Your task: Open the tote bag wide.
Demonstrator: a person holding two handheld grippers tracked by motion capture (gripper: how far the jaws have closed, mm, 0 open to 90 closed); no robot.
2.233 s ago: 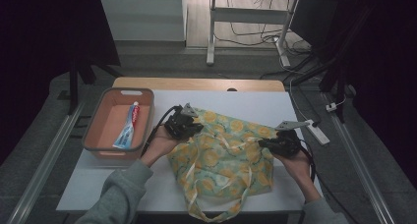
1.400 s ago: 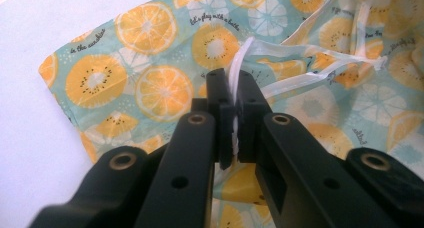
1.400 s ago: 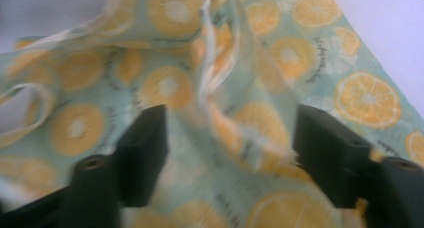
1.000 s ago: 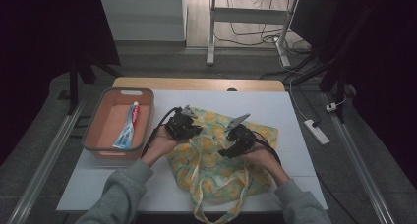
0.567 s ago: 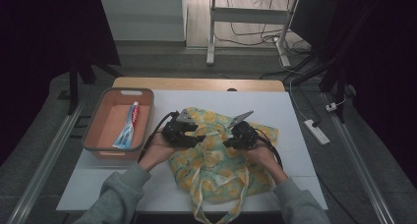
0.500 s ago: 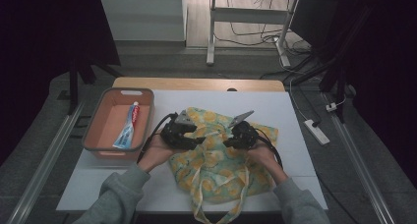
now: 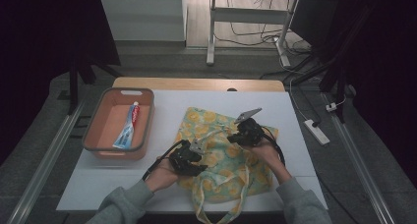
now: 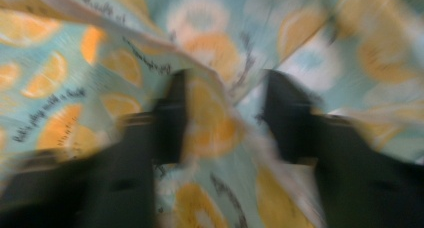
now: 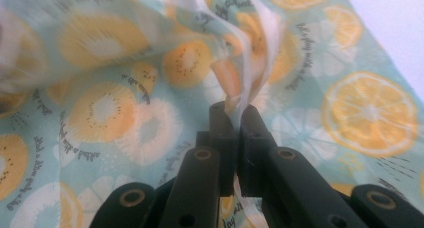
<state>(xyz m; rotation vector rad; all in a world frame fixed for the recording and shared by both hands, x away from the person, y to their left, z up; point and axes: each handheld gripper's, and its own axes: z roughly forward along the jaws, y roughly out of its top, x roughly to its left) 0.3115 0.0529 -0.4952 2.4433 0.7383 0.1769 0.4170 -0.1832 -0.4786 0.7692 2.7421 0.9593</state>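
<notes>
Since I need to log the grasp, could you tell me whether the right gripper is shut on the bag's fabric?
Shut. In the right gripper view, the right gripper pinches a raised fold of the fruit-print bag, its jaws nearly meeting.

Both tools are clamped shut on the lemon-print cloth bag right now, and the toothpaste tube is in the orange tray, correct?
Not quite. Only the right tool is clamped on the lemon-print cloth bag; the left gripper view shows the left tool open, jaws apart over the fabric. The toothpaste tube does lie in the orange tray.
</notes>
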